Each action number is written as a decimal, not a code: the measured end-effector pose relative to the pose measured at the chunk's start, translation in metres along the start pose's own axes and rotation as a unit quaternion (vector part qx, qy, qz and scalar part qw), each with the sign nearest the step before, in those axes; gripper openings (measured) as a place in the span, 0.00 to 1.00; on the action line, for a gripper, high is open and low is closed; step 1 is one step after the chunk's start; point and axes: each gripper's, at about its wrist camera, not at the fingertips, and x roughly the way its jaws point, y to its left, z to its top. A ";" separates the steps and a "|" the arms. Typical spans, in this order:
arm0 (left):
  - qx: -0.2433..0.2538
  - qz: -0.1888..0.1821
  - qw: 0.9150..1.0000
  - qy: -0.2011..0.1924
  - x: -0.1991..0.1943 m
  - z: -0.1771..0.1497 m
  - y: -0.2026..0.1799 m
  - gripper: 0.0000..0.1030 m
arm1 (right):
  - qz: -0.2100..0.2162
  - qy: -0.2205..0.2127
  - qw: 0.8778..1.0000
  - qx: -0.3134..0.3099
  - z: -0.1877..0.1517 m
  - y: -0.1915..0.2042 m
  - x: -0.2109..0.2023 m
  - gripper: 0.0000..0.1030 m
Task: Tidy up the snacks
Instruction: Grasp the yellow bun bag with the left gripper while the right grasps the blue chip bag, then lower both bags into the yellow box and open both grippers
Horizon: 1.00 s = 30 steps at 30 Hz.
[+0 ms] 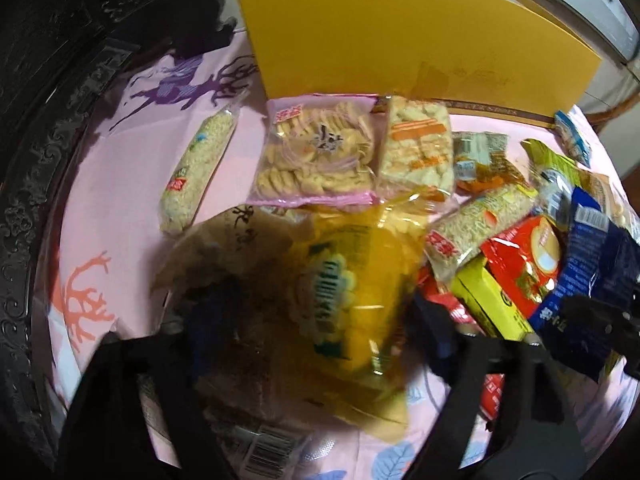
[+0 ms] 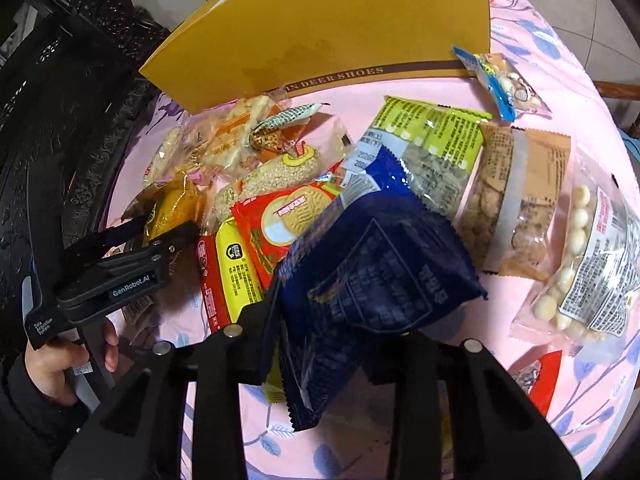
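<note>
Where our right gripper [image 2: 320, 344] has its jaws clamped on the crinkled dark-blue foil snack packet [image 2: 372, 268], only our left-wrist view shows the left gripper [image 1: 312, 344] with jaws half-open around a translucent yellow snack bag [image 1: 352, 280]; contact unclear.

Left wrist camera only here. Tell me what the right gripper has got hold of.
Observer: The right gripper is shut on the dark blue packet, held over the pile.
Operator: Report what lies past that packet, off my right edge.
Observer: A clear bag of round white balls lies flat on the pink cloth.
Operator: Name what sits between the two.
Observer: A tan bag of small biscuits, lying beside a green-labelled bag.
</note>
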 end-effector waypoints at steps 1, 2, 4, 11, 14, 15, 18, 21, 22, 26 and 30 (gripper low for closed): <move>0.004 -0.019 1.000 0.001 -0.002 0.000 -0.002 0.52 | 0.001 -0.002 1.000 0.000 -0.001 0.000 -0.001 0.29; 0.009 -0.016 1.000 0.000 -0.004 0.000 -0.004 0.48 | 0.001 -0.005 1.000 -0.001 -0.001 0.002 -0.003 0.28; -0.002 -0.033 0.999 0.004 -0.007 -0.002 -0.004 0.45 | -0.004 -0.014 1.000 -0.010 -0.002 0.007 -0.009 0.28; -0.012 -0.067 0.997 -0.022 -0.043 -0.004 -0.013 0.43 | -0.010 -0.050 0.998 -0.031 -0.001 0.024 -0.035 0.28; -0.005 -0.076 0.996 -0.045 -0.064 0.002 -0.021 0.43 | -0.016 -0.066 0.997 -0.043 0.000 0.031 -0.047 0.28; -0.004 -0.078 0.996 -0.050 -0.069 0.003 -0.025 0.43 | -0.016 -0.069 0.996 -0.045 0.001 0.034 -0.050 0.28; -0.002 -0.082 0.995 -0.063 -0.080 0.007 -0.029 0.43 | -0.018 -0.081 0.995 -0.049 0.001 0.036 -0.060 0.28; -0.003 -0.083 0.994 -0.067 -0.084 0.009 -0.031 0.43 | -0.021 -0.088 0.995 -0.049 0.002 0.038 -0.066 0.28; -0.005 -0.084 0.994 -0.066 -0.084 0.010 -0.031 0.43 | -0.022 -0.091 0.994 -0.049 0.002 0.038 -0.068 0.28; -0.011 -0.085 0.994 -0.068 -0.086 0.013 -0.027 0.43 | -0.027 -0.096 0.994 -0.050 0.005 0.038 -0.075 0.28; -0.019 -0.088 0.993 -0.075 -0.093 0.025 -0.026 0.43 | -0.035 -0.104 0.992 -0.058 0.018 0.041 -0.083 0.28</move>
